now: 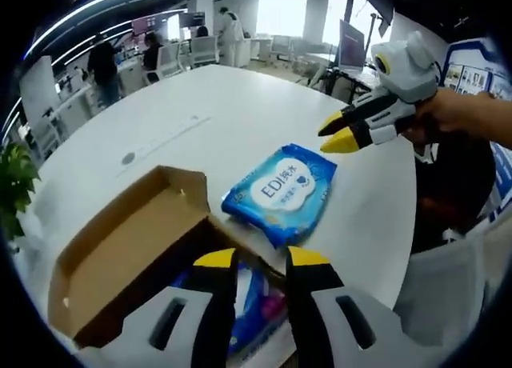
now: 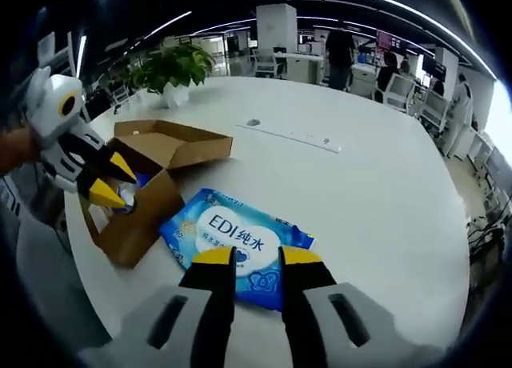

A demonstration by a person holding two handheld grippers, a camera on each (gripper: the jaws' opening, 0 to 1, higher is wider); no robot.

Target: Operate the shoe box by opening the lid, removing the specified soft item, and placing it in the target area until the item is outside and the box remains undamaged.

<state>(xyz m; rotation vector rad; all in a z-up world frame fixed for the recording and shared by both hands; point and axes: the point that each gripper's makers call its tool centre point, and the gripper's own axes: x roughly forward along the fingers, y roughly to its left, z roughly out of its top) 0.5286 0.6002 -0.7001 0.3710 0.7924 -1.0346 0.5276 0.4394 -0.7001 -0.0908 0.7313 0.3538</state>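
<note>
The blue wet-wipe pack (image 2: 234, 245) lies flat on the white tabletop (image 2: 376, 184), outside the cardboard shoe box (image 2: 144, 196) and just beside its open end; in the left gripper view the same pack (image 1: 280, 190) sits at about one o'clock from the box (image 1: 120, 248), whose lid flap is folded back. By its look the pack is soft and light, a glossy film pouch that would sag and slide under a loose pinch, so I judge the best hold is across a short edge or a sealed seam rather than the bulging middle, with enough squeeze to stop slipping but not to burst it. The box seems thin card that dents easily, so its walls are better left unpressed. Blue wrapped items also show inside the box, near the left claw (image 1: 262, 260). The right claw (image 2: 256, 256) hovers over the near edge of the pack, at six o'clock of it, its yellow-tipped jaws a little apart and holding nothing; whether the tips touch the film I cannot tell. The left claw points into the box mouth from the six o'clock side, jaws parted with nothing between them. In the left gripper view the right claw (image 1: 340, 134) comes in from two o'clock, carried by a person's hand (image 1: 448, 116), tilted downward above the pack's far corner.
</note>
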